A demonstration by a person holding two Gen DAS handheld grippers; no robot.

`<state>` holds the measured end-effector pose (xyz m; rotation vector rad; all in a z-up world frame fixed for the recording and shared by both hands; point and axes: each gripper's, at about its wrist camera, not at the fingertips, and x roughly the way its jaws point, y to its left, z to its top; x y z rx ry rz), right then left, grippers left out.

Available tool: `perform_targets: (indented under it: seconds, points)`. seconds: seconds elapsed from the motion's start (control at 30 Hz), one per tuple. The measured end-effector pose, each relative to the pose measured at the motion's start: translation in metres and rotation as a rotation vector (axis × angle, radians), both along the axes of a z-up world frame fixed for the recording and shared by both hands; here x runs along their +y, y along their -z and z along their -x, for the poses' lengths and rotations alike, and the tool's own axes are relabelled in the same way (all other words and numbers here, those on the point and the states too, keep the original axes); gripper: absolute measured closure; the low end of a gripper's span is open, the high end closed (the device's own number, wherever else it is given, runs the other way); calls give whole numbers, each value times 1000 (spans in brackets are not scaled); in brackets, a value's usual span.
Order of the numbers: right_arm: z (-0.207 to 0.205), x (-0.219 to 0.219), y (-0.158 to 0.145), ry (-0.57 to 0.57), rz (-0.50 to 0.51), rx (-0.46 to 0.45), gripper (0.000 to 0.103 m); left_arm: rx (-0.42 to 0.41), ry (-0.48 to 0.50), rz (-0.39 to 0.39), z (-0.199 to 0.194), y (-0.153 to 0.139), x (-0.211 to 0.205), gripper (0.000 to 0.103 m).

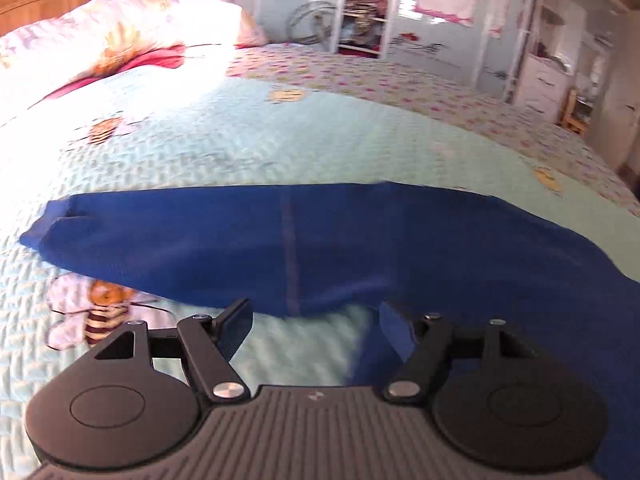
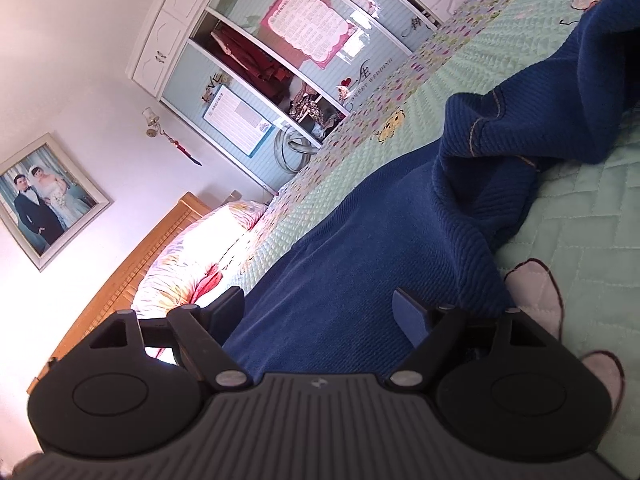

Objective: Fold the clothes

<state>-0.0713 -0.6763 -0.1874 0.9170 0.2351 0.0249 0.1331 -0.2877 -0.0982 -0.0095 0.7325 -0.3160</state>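
Blue knit garment [image 1: 280,240] across quilted mint bedspread [image 1: 240,152], seen from left wrist view. Long band w/ one pale seam down middle, far-left end rolled into blunt tip. Left gripper [image 1: 316,324] low over near edge, fingers spread wide, nothing between them but quilt; right-hand finger overlaps cloth in frame, contact unclear. Pillow [image 1: 132,28] and wardrobe [image 1: 360,12] beyond. Blurry throughout.

Right wrist view, tilted hard: same garment [image 2: 360,248] flat in front, then humped into thick fold [image 2: 500,148] w/ stitched hem showing, more cloth trailing off upper right. Right gripper [image 2: 320,312] also spread, over flat part, pinching nothing. Headboard [image 2: 132,268] and framed photo [image 2: 44,200] at left.

Handling, as a guess: soft ribbed knit, limp, fairly light, prob stretchy, so sags and drags on quilt if lifted by one pt. Not slippery, not fragile. Best grabbed at hem or seam edge, both grippers well apart along same edge, bunched hump flattened before folding.
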Motion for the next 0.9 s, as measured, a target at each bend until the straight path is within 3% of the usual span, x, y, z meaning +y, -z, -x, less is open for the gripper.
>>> perform_targets:
  seconds: [0.1, 0.2, 0.33, 0.43, 0.5, 0.63, 0.67, 0.73, 0.77, 0.9]
  points:
    - [38, -7, -10, 54, -93, -33, 21, 81, 231, 44, 39, 3, -54, 28]
    - [102, -21, -12, 192, -150, -26, 20, 150, 348, 44, 69, 16, -94, 28]
    - [180, -53, -7, 387, -220, 17, 20, 171, 398, 84, 96, 28, -121, 28]
    - [226, -76, 2, 496, -318, -15, 19, 211, 389, 223, 99, 26, -122, 28]
    - [238, -88, 11, 521, -372, -24, 19, 251, 380, 333, 97, 23, -121, 29]
    - [235, -91, 18, 506, -392, -50, 19, 277, 447, 419, 104, 21, -138, 28]
    - [232, -92, 19, 504, -394, -51, 19, 303, 485, 409, 106, 26, -146, 27]
    - [230, -94, 23, 500, -401, -48, 19, 355, 509, 261, 112, 49, -163, 27]
    - [231, -99, 25, 499, -407, -50, 19, 335, 509, 210, 116, 59, -166, 34]
    - [225, -113, 22, 490, -378, -19, 19, 218, 538, 148, 134, 62, -164, 35]
